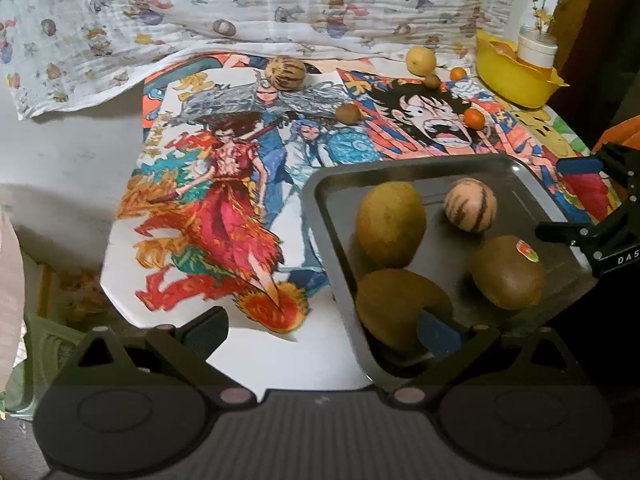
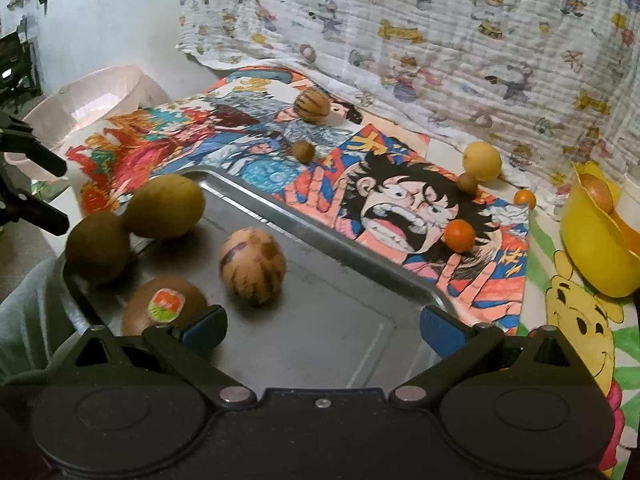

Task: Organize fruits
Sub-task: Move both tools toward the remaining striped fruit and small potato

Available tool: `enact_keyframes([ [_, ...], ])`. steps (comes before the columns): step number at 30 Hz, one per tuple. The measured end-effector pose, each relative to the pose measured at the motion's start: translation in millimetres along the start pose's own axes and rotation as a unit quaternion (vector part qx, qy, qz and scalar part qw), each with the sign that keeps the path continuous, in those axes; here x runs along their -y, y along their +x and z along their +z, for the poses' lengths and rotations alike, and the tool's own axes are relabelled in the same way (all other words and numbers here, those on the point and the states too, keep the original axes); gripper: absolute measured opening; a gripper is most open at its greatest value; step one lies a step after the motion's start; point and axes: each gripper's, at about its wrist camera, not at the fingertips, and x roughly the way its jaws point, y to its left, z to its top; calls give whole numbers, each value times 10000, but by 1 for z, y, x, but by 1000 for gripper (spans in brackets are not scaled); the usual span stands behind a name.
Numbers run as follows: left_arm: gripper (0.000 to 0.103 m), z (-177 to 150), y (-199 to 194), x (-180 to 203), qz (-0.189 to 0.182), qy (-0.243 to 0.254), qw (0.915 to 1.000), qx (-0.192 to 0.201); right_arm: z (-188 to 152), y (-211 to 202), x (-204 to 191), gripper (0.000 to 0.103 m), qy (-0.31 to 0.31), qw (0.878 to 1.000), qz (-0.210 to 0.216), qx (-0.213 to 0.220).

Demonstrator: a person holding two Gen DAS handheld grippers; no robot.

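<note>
Gaping, empty: left gripper beside tray, kiwi at its right finger; right gripper gapes over tray.

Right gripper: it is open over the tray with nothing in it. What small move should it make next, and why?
Probably reach forward to the small orange fruit lying on the poster just past the metal tray. The right gripper is open and empty, four fruits already sit in the tray, and this fruit looks like the nearest one outside it.
</note>
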Motion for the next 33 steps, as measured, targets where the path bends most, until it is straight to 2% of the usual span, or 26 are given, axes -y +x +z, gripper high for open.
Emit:
enact_keyframes([
  [7, 102, 24, 3, -11, 179, 53, 9998, 23, 27, 8, 25, 102, 176, 9997, -97, 129],
  [14, 102, 68, 18, -30, 293, 24, 9995, 113, 77, 21, 48, 102, 428, 9977, 129, 514],
  [19, 102, 103, 40, -40, 386, 137, 9991, 118, 107, 45, 45, 102, 224, 9969, 293, 702],
  [26, 102, 146, 75, -54, 522, 427, 9975, 206, 125, 84, 29, 102, -115, 9955, 414, 840],
  [33, 102, 183, 116, -68, 218, 307, 9981, 492, 133, 135, 12, 102, -254, 9959, 535, 684],
])
